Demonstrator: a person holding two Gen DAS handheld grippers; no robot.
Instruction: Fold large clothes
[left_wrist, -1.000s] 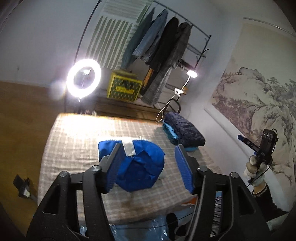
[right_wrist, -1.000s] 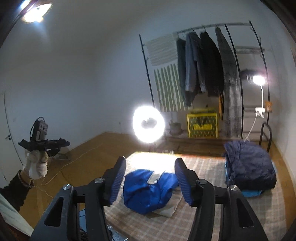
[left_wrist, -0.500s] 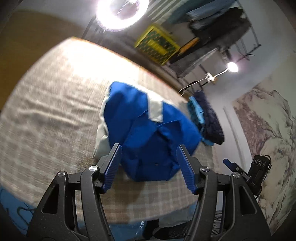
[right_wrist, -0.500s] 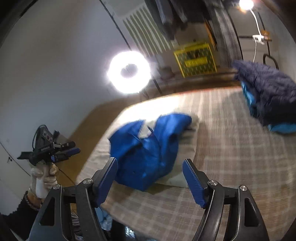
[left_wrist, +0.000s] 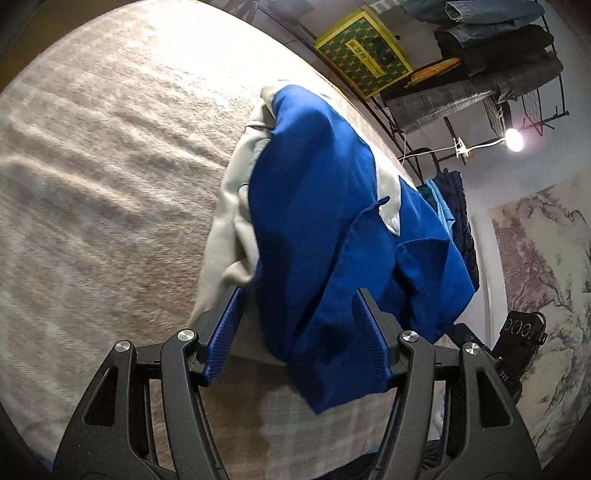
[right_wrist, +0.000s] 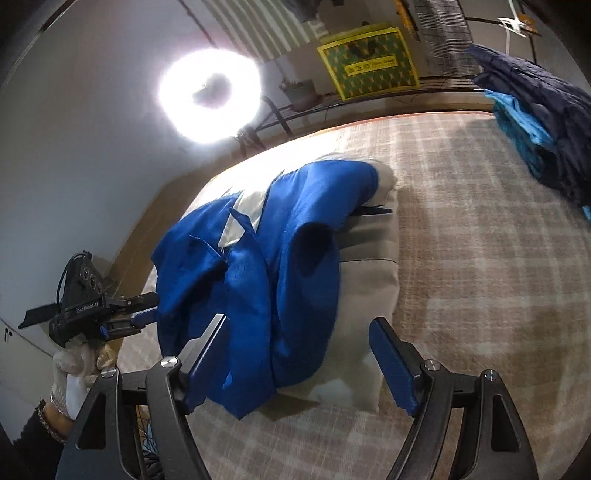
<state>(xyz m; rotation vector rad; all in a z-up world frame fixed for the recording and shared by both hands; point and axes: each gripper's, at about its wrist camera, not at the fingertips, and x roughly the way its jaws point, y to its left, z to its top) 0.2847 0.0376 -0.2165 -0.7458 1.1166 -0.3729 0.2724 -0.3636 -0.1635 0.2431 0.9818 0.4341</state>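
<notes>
Blue jacket (left_wrist: 325, 236) with pale grey panels lies crumpled in a heap on my checked beige bedspread (left_wrist: 103, 177), near the front edge of the bed, pale lining side spread flat underneath and to one side. Not folded yet, cloth bunched and overlapping itself.

My left gripper (left_wrist: 297, 341) is low over the near hem of the jacket, jaws apart, blue ribbed pads either side of the blue cloth; cloth sits in the gap but pads don't look pressed on it (fabric hangs loose between them). My right gripper (right_wrist: 301, 363) is down over the other side of the heap, jaws opening, spread wide, blue and grey cloth lying in the gap, not pinched.

In the right wrist view my left hand (right_wrist: 72, 373) in a white glove holds the other gripper at the left edge, its tips just beside the jacket.

Behind the bed: lit ring light (right_wrist: 210, 96), yellow-green box (right_wrist: 367, 62), clothes rack (left_wrist: 491, 59) with hung garments. Folded dark navy quilted pile (right_wrist: 543, 118) with a turquoise piece sits at the far corner of the bed, well apart from the jacket
</notes>
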